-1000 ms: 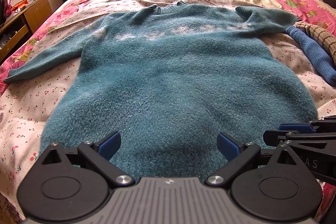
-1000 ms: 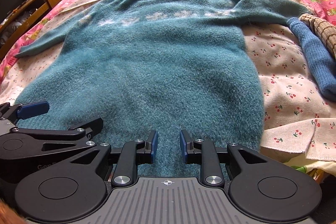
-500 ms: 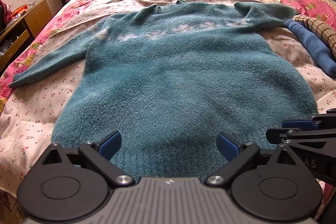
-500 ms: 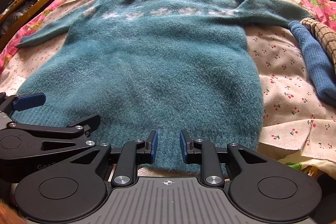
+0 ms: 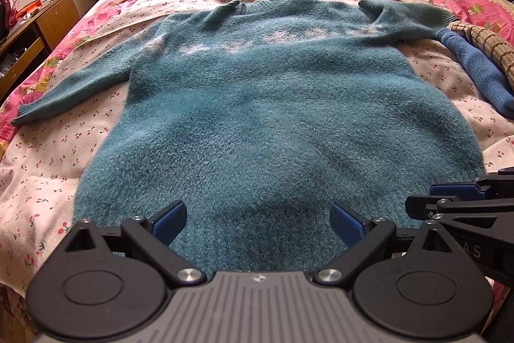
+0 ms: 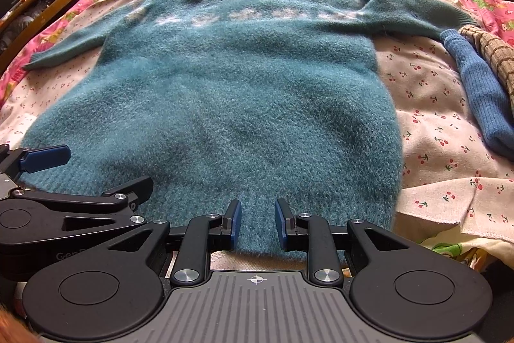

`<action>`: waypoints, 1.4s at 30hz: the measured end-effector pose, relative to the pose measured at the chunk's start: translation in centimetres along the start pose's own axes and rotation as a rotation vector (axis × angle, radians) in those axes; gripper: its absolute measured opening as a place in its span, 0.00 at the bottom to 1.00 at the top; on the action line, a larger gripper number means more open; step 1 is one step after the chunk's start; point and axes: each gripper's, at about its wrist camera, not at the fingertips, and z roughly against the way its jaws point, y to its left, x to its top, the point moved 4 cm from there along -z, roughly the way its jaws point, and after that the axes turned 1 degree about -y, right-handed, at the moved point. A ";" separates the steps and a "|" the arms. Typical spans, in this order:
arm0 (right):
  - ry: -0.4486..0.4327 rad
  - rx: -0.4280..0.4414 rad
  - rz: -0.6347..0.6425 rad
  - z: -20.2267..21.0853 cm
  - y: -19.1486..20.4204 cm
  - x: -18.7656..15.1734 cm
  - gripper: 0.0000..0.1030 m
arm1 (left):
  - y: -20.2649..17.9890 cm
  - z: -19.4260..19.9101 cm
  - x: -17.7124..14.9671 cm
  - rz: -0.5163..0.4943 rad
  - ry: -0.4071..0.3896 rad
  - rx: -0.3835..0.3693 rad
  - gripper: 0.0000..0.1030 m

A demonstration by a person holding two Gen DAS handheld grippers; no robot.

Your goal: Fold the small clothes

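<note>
A: Item one, teal sweater. Location?
B: Spread flat on the bed, over the cherry-print sheet. Long axis runs away from both cameras: hem nearest, collar at the far end, sleeves out to either side.

A: Left gripper?
B: Jaws wide apart, nothing between the blue pads; they hang over the hem area. Whether they brush the knit, cannot tell.

A: Right gripper?
B: Jaws part open with a narrow gap, at the hem's near edge. No fabric pinched between the pads.

A: Pose?
B: Both tilted down toward the bed, side by side, each visible in the other's view.

A: Adjacent stock?
B: Blue knit garment and a checked one, right of the sweater, near its right cuff.
</note>
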 end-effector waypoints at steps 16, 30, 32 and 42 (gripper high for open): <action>0.006 -0.017 0.010 0.2 0.3 -0.3 0.23 | -0.1 0.4 -0.3 -0.013 -0.001 0.005 1.00; -0.006 -0.030 0.006 0.9 0.2 -0.3 0.23 | -0.3 1.1 0.1 -0.016 -0.021 -0.003 1.00; -0.007 -0.032 0.006 0.9 0.2 -0.3 0.23 | -0.3 1.1 0.2 -0.020 -0.025 -0.003 1.00; -0.024 -0.044 0.009 1.5 0.2 -0.1 0.23 | -0.4 1.7 0.3 -0.020 -0.047 -0.009 1.00</action>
